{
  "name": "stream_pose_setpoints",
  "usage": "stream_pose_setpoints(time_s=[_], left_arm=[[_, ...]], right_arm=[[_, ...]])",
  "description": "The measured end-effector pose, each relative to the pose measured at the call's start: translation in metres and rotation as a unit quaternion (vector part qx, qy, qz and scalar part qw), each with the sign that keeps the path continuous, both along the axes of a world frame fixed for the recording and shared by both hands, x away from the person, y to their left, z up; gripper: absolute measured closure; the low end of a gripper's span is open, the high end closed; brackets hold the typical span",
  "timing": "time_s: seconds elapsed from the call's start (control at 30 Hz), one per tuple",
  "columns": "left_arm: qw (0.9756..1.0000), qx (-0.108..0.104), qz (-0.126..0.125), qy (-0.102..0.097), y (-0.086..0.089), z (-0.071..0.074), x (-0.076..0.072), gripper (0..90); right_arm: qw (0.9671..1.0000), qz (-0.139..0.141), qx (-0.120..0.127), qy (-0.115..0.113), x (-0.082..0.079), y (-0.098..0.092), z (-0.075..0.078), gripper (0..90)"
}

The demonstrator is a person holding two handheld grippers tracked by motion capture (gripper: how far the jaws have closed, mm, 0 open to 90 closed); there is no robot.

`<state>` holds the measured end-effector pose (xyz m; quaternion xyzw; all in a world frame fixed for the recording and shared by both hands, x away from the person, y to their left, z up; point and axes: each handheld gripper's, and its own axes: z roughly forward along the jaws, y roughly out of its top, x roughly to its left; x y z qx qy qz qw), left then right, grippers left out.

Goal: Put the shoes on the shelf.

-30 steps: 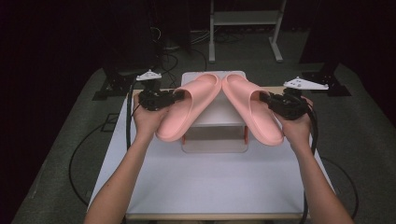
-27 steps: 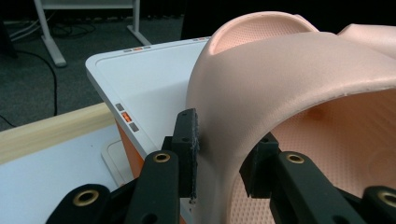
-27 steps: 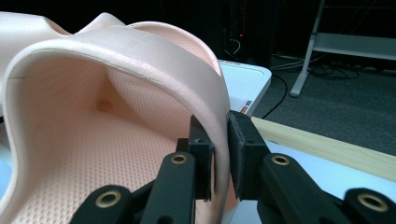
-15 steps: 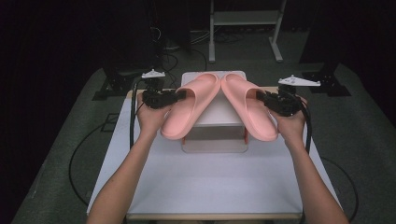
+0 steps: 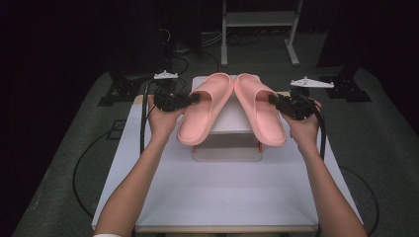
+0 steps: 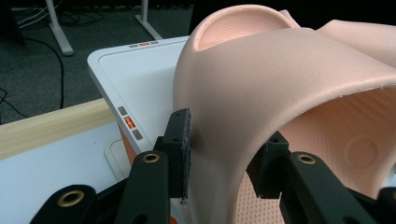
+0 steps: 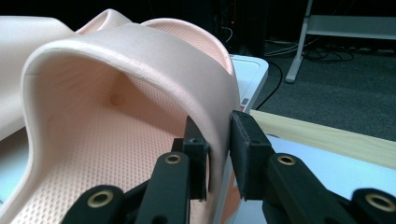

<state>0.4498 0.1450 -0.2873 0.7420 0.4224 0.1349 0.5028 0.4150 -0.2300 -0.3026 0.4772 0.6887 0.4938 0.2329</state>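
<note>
Both pink slippers, left slipper (image 5: 205, 108) and right slipper (image 5: 259, 108), resting toes-together on white stand (image 5: 227, 148) at frame centre; left gripper (image 5: 193, 98) and right gripper (image 5: 273, 100) jaws just easing apart astride each strap; risk: overhanging heels tipping off once released.

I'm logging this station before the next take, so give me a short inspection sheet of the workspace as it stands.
Surface: white table, wooden strip along its far edge.
Job's things: left pink slipper and right pink slipper lie on a white box, toes close together, heels spread.
Clutter: nothing seen.
Grippers: left gripper straddles the left slipper's strap edge, a gap at one pad; right gripper straddles the right slipper's strap edge; jaws of both have just been opening.
Cables: black cables trail from both grippers to the floor.
Surroundings: dark carpet, white stand behind.
</note>
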Motion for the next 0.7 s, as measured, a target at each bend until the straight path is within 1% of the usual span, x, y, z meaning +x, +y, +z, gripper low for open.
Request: stream_pose_setpoints(time_s=[0.07, 0.1, 0.2, 0.23, 0.4, 0.47, 0.53, 0.6, 0.63, 0.67, 0.7], left_arm=[[1.0, -0.001, 0.003, 0.002, 0.0, 0.0, 0.001, 62.8], [0.9999, -0.009, 0.006, 0.003, 0.0, 0.0, 0.003, 62.0], [0.9999, -0.014, 0.01, 0.004, 0.001, 0.0, 0.004, 61.0], [0.9997, -0.018, 0.012, 0.007, 0.001, -0.001, 0.006, 60.9], [0.9994, -0.022, 0.02, 0.015, 0.003, -0.003, 0.01, 60.5], [0.9993, -0.024, 0.023, 0.016, 0.003, -0.003, 0.011, 60.3], [0.999, -0.03, 0.029, 0.017, 0.003, -0.004, 0.013, 59.5], [0.9989, -0.03, 0.032, 0.018, 0.003, -0.005, 0.014, 58.9], [0.9986, -0.034, 0.032, 0.025, 0.002, -0.006, 0.016, 57.7], [0.9986, -0.034, 0.032, 0.025, 0.002, -0.006, 0.016, 56.5], [0.9983, -0.041, 0.031, 0.03, 0.001, -0.006, 0.016, 55.8]], right_arm=[[1.0, -0.002, -0.002, 0.001, 0.001, 0.001, -0.001, 76.3], [1.0, -0.005, -0.001, 0.002, 0.003, 0.002, 0.0, 76.2], [0.9999, -0.008, -0.007, 0.001, 0.004, 0.004, 0.001, 76.0], [0.9999, -0.011, -0.008, 0.0, 0.004, 0.005, 0.002, 75.6], [0.9998, -0.015, -0.016, 0.0, 0.007, 0.01, 0.004, 74.5], [0.9997, -0.016, -0.016, -0.001, 0.007, 0.012, 0.004, 74.4], [0.9997, -0.018, -0.017, -0.001, 0.009, 0.014, 0.005, 74.0], [0.9996, -0.02, -0.018, 0.0, 0.01, 0.015, 0.005, 73.8], [0.9996, -0.021, -0.02, 0.002, 0.012, 0.017, 0.005, 73.3], [0.9996, -0.021, -0.02, 0.002, 0.012, 0.017, 0.005, 73.3], [0.9995, -0.022, -0.025, 0.001, 0.013, 0.018, 0.005, 72.8]])
